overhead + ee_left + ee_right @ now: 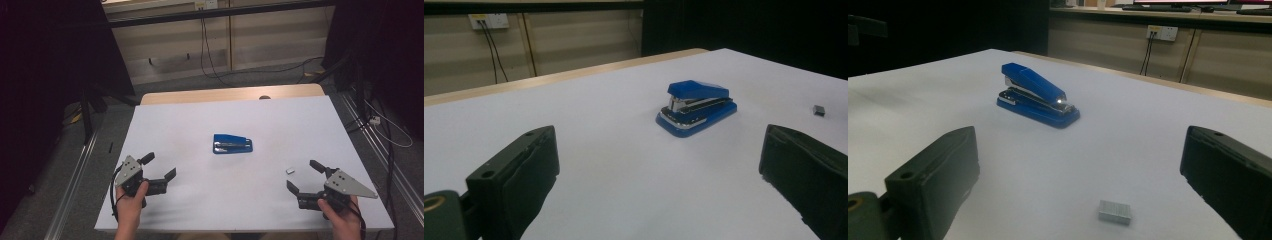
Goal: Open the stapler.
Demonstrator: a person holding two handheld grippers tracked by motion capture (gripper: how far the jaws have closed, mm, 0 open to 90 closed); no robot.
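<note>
Blue stapler lies flat near the middle of the white counter, long axis running left-right in the high view, its hinged top raised a bit at one end, metal staple channel showing between top and base. Nothing touches it.

Small block of staples sits on the counter to the right of the stapler and nearer the person, well apart from it, not touching anything. In the right gripper view the staple block lies on the counter ahead of the gripper, in line with the gap between the jaws but not between them, with the stapler farther off beyond it and left of centre.

Left gripper held by a hand, left of the stapler and nearer the person, well apart from it. Jaws spread wide, nothing between them. In the left gripper view the stapler lies ahead, beyond the gap, a little right of centre; staple block far right.

Right gripper held by a hand, right of the stapler and nearer the person, just beside the staple block. Jaws spread wide, empty.

Wooden counter edge shows beyond the stapler, behind the white surface.
</note>
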